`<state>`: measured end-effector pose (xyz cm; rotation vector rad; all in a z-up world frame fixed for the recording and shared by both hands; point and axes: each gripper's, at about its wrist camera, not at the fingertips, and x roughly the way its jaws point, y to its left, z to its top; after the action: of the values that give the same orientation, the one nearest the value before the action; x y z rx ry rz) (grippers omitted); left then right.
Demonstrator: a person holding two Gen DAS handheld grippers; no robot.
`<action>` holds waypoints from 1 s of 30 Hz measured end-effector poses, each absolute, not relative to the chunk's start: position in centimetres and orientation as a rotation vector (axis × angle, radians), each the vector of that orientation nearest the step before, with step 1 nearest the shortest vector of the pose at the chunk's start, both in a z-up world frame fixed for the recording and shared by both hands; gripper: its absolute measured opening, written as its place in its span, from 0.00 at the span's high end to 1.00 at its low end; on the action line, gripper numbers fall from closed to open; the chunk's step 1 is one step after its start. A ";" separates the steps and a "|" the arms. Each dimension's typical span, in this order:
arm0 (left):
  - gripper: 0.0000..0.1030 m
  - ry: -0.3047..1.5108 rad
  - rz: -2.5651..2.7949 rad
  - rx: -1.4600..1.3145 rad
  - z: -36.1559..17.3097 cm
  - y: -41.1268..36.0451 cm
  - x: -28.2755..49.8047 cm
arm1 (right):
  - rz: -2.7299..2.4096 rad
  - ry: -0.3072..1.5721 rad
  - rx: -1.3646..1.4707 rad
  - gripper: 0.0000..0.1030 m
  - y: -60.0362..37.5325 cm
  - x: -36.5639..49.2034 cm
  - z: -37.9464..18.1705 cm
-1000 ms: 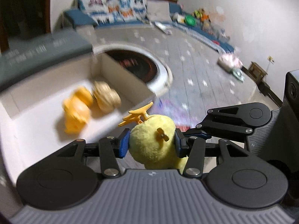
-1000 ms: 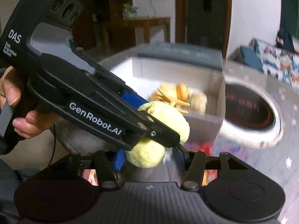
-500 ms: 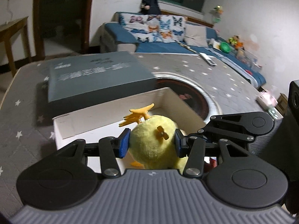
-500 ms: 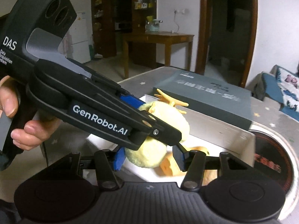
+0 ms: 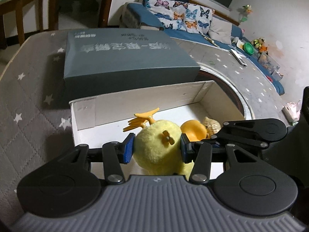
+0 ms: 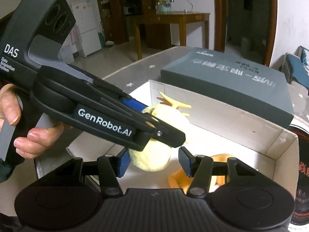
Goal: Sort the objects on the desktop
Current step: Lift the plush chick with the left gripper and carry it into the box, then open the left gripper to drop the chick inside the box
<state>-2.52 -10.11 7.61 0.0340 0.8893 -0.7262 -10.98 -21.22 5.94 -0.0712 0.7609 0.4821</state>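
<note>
A yellow plush chick [image 5: 154,154] with orange feet sits between the blue pads of my left gripper [image 5: 156,148], which is shut on it. It hangs over the open white box [image 5: 146,98], whose floor holds an orange toy [image 5: 193,129] and a tan shell-like toy [image 5: 212,124]. In the right wrist view, my right gripper [image 6: 153,162] is open, its pads flanking the chick's [image 6: 154,158] lower end with a gap on the right side. A hand [image 6: 34,139] holds the left gripper, whose near finger [image 6: 166,135] crosses the chick.
A flat grey box [image 5: 123,58] with pale lettering lies just behind the white box on the star-patterned cover. A dark round inset [image 6: 301,183] lies to the right. A sofa [image 5: 183,23] and a wooden table [image 6: 173,19] stand beyond the edges.
Both grippers swung left over the white box, carrying the chick from beside its right wall to above its floor. The left grip held and the right stayed open.
</note>
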 end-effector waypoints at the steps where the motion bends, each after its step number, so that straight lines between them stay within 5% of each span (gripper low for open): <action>1: 0.53 0.894 -0.722 0.036 7.4 -10.1 -2.4 | 0.481 0.761 -0.071 0.42 -21.3 -11.0 5.9; 8: 0.53 0.916 -0.714 0.059 6.4 -10.4 -2.0 | 0.468 0.737 -0.079 0.26 -22.0 -12.6 6.9; 19: 0.53 0.940 -0.693 0.122 5.2 -11.6 -2.1 | 0.446 0.696 -0.038 0.24 -23.8 -16.2 8.3; 30: 0.52 0.938 -0.668 0.162 5.0 -12.2 -2.6 | 0.326 0.622 0.027 0.12 -27.6 -22.5 9.4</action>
<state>-2.59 -12.21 5.01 0.1618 0.9384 -0.6678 -22.46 -27.64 9.43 0.0267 0.6223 0.3263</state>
